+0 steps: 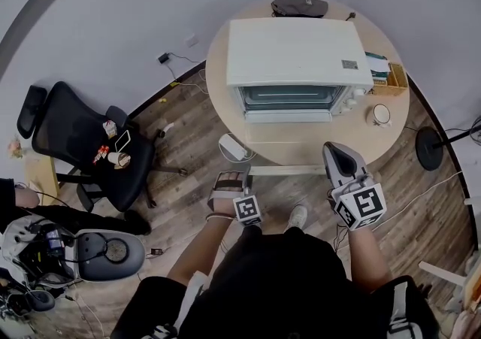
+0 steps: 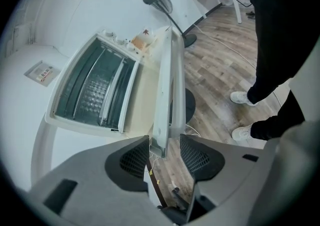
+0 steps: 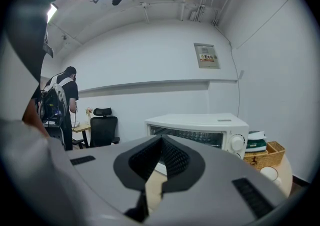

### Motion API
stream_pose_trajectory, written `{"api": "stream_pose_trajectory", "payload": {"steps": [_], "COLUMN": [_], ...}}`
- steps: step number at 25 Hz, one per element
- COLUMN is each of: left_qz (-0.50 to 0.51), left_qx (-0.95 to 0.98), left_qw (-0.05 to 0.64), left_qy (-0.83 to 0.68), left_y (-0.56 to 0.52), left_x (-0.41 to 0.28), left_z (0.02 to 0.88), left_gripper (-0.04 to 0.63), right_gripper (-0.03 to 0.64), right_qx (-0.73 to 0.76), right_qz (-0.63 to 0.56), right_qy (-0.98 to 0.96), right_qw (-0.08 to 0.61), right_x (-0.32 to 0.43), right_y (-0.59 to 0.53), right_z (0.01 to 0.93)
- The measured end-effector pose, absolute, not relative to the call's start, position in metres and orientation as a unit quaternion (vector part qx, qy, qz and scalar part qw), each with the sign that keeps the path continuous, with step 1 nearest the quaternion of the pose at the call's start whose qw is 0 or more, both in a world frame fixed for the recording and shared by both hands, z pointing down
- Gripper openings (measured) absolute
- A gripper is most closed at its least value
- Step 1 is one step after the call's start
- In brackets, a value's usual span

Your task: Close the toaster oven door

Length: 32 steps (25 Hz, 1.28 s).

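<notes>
Fig. 1. Toaster oven on the round table, facing the person who stands before it. Its door is fully down, roughly level, and reaches out past the table rim towards the person; the wire rack inside is open to view. The task is therefore not yet done.

(a) Left gripper. It is held low at the left end of the door's free edge. In the left gripper view the door appears edge-on as a pale slab running away from the camera, and its near end sits between the 2 pads. The left gripper has its jaws apart and straddles that end. A strip of floor shows between the slab and the right-hand pad, so nothing is clamped. This placement probably serves leverage: the free edge lies farthest from the hinge, so a lift there should swing the door with least effort.

(b) Right gripper. It hovers at the door's right side, pointing at the oven front, apart from the door. Seen from its own camera, the right gripper has its pad tips pressed together with nothing between them. It appears to be waiting, or ready to push the door home.

(c) A mug stands to the right of the oven, clear of the door's swing.
</notes>
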<state>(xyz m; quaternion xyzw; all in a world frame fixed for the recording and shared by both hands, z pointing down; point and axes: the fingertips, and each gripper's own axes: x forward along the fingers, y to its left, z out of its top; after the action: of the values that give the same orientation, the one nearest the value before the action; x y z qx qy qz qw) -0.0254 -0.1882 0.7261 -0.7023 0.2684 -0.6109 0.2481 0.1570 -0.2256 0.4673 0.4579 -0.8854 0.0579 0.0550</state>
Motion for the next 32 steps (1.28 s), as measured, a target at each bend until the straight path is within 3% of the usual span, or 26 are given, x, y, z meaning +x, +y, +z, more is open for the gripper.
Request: {"api": "stream_pose_trajectory", "payload": {"steps": [11,15,32], "left_qz": [-0.634,-0.635,-0.611], "left_qx": [-0.682,-0.688,-0.681], "left_qw": [0.255,0.243,0.264], "left_qy": [0.261,0.255,0.305], "left_y": [-0.187,-0.184,-0.203], "left_x": [-0.032,-0.032,-0.039], "left_z": [0.728,0.725,0.657], "left_gripper": [0.148,0.098,0.062], "right_gripper": [-0.003,-0.003,-0.003], "right_qx": [0.46,0.459,0.463], "right_qz": [0.054,0.05,0.047], "right_qy": [-0.885,-0.886,-0.884], "right_qw": [0.047,0.045,0.038], "right_x": [0.159,0.159,0.152], "right_y": [-0.228,-0.229,-0.233], "right_z": [0.465,0.464,0.457]}}
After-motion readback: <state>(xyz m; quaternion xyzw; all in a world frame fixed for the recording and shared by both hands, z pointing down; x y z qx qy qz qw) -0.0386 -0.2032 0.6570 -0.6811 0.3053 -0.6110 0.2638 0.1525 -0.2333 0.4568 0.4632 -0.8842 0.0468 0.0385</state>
